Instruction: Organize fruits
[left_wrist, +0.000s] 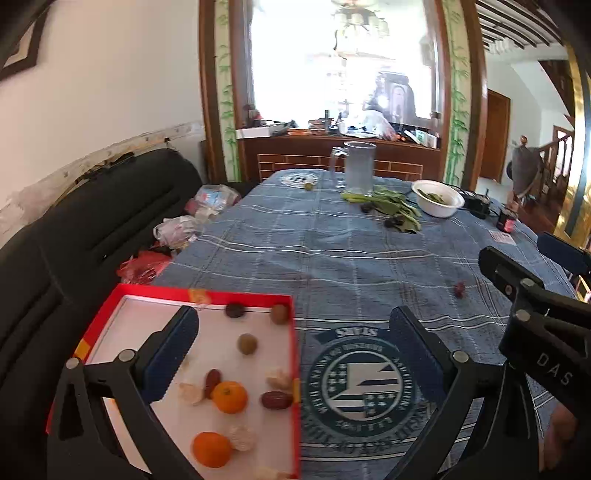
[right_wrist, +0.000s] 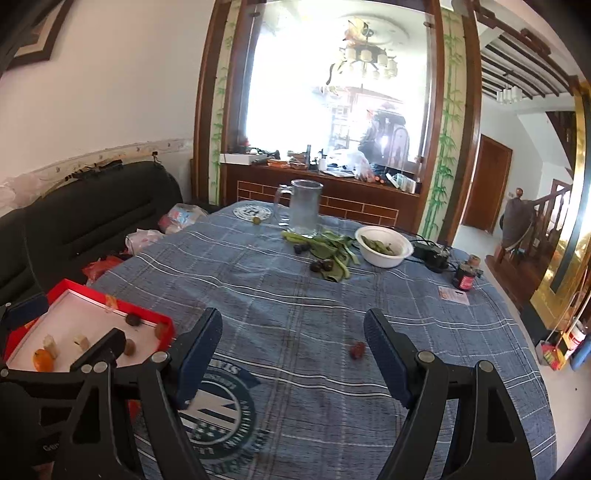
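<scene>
A red-rimmed white tray lies at the table's near left with several fruits in it: two oranges, red dates and brownish round fruits. My left gripper hangs open over the tray's right edge, empty. My right gripper is open and empty over the blue checked cloth. A lone red date lies on the cloth just left of the right fingertip; it also shows in the left wrist view. The tray sits at the left of the right wrist view.
Farther back stand a glass pitcher, green leaves with dark fruits, a white bowl, a small green fruit and a red-labelled bottle. A black sofa with plastic bags borders the table's left edge.
</scene>
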